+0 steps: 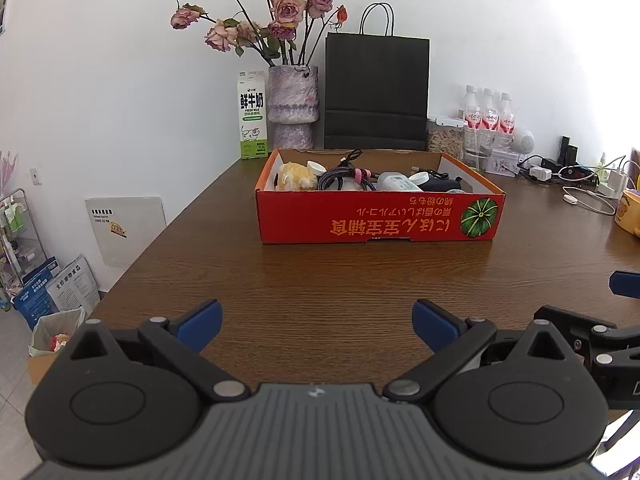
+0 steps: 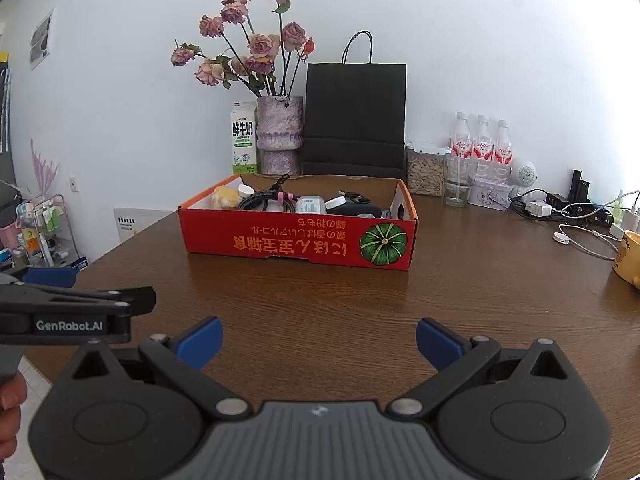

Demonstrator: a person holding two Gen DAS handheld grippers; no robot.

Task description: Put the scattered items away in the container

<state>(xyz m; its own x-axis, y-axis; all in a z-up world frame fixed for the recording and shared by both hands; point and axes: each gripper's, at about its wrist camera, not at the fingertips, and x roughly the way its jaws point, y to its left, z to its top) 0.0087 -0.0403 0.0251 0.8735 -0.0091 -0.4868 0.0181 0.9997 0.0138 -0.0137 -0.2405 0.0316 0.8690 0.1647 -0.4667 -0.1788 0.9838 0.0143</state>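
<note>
Broad brown wooden table running to a white wall. At its far middle, a red cardboard box, open-topped, printed upside down in orange characters beside a green pumpkin picture; same box nearer the left of the right wrist view. Inside it, packed close: a yellow plush toy at the left end, a coiled braided cable with a pink tie, a white device, a white round cap and a dark pouch toward the right.

Behind the box, against the wall: black paper bag with handles, mottled purple vase of dried pink roses, and a milk carton reading "鲜牛奶" and "FRESH MILK". Farther right, three bottles with red-and-white labels, too small to read.

Near the front edge, left gripper with blue pads spread wide, nothing between them. Right gripper likewise wide apart and holding nothing. "GenRobot.AI" legible on the side of the left gripper in the right wrist view.
</note>
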